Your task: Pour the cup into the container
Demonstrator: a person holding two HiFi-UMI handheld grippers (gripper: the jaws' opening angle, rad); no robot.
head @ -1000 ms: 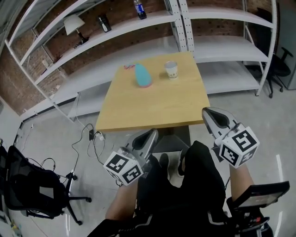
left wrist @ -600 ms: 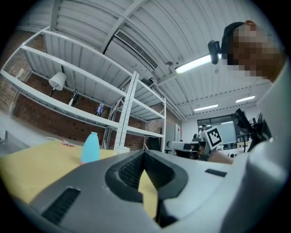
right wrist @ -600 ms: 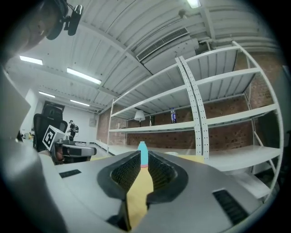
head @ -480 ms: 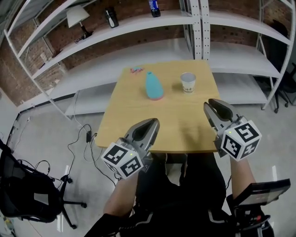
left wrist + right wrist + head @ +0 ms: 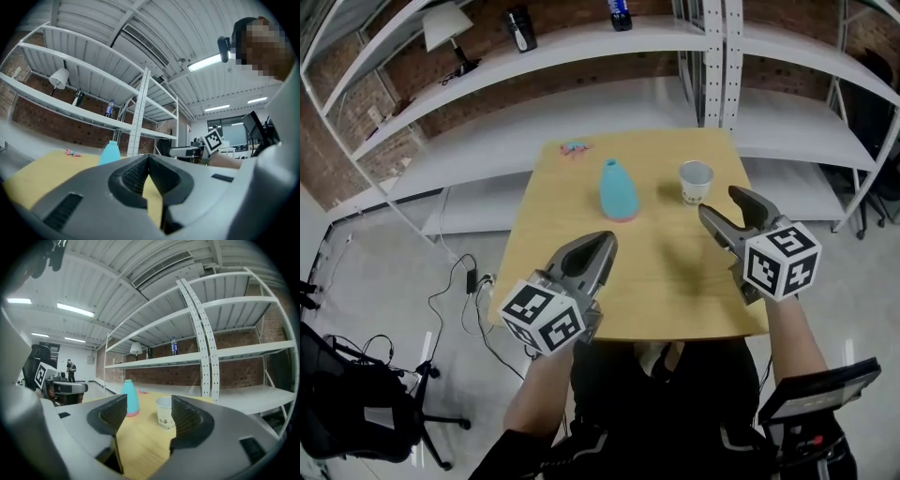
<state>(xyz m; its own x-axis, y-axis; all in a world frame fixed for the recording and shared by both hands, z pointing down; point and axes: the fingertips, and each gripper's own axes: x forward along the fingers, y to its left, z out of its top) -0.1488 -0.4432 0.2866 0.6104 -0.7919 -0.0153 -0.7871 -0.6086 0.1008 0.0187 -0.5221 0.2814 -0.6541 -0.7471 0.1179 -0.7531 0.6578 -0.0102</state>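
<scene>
Your right gripper [image 5: 724, 206] is opening its jaws near the cup [image 5: 696, 183], which stands ungrasped on the table [image 5: 675, 281] beside the blue container [image 5: 618, 190], and your left gripper [image 5: 605, 241] is closed and empty, so grasping and pouring are both left to do.

A small pink thing [image 5: 575, 148] is lying near the far edge of the wooden table [image 5: 558, 202]. On the white shelf [image 5: 581, 49] behind, a lamp [image 5: 441, 28], a dark canister [image 5: 520, 30] and a bottle [image 5: 620, 13] are standing apart.
</scene>
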